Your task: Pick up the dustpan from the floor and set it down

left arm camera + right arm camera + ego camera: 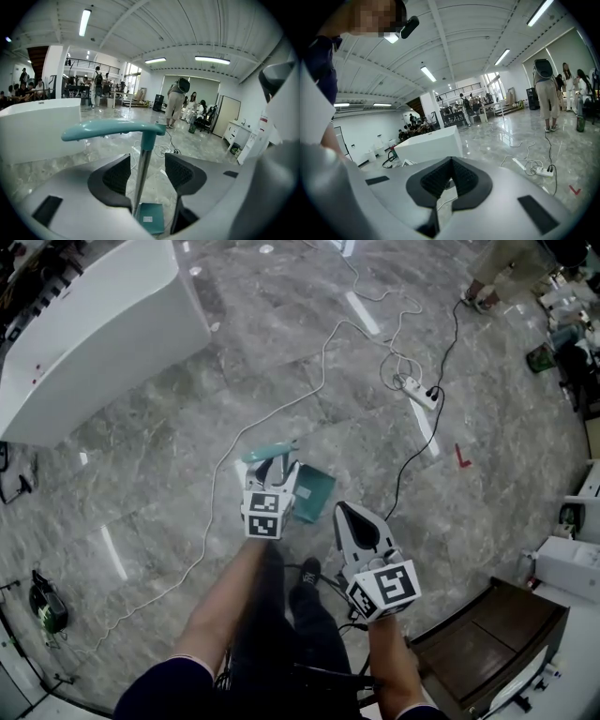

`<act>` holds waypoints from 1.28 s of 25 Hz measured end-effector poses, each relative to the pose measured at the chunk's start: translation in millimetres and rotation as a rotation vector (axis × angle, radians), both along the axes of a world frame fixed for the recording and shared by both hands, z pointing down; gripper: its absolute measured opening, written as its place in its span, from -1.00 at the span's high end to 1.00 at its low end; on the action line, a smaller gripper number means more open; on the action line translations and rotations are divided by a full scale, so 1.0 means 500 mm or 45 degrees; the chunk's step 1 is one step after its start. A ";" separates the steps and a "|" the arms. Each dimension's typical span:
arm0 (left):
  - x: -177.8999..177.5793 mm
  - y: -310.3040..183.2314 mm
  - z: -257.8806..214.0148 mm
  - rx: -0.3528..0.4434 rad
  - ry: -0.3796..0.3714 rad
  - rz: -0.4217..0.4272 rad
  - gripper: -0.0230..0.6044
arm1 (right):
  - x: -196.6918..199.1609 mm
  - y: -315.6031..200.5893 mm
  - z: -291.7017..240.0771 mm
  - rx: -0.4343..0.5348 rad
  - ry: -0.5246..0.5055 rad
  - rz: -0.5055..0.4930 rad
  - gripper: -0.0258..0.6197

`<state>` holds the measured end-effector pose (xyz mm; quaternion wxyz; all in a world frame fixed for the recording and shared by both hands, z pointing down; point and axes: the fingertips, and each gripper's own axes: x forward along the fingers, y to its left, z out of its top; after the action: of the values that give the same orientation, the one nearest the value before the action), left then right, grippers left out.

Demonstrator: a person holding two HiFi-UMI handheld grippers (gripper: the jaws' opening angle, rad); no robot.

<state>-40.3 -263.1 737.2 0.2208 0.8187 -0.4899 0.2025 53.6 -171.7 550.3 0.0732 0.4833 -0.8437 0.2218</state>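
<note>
A teal dustpan [316, 490] stands on the grey marble floor with its metal pole upright and its teal crossbar handle [268, 452] on top. My left gripper [278, 469] hangs just under that handle. In the left gripper view the pole [142, 174] runs up between the two black pads, which stand apart and do not press on it; the handle [112, 129] is above and the pan [151, 218] below. My left gripper [147, 171] is open. My right gripper [343, 510] hovers to the right of the pan, its tips [451, 161] together and empty.
A big white block [94, 324] stands at the upper left. A white cable [281, 409] and a black one run over the floor to a power strip [419, 392]. A dark wooden cabinet [487, 634] is at the lower right. People [176, 101] stand farther off.
</note>
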 end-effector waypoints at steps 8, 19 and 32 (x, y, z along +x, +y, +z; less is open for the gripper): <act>-0.001 -0.037 0.007 0.016 -0.039 -0.009 0.33 | 0.011 -0.004 0.012 -0.017 0.006 0.009 0.90; 0.011 -0.052 0.004 0.067 -0.068 0.000 0.58 | 0.025 -0.006 0.022 -0.029 0.004 0.023 0.90; -0.002 -0.023 -0.020 0.085 -0.081 0.028 0.61 | 0.017 -0.004 -0.002 -0.011 0.011 0.017 0.90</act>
<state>-41.1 -274.6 727.4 0.1754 0.8240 -0.4943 0.2144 61.9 -173.6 549.3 0.0775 0.4896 -0.8392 0.2237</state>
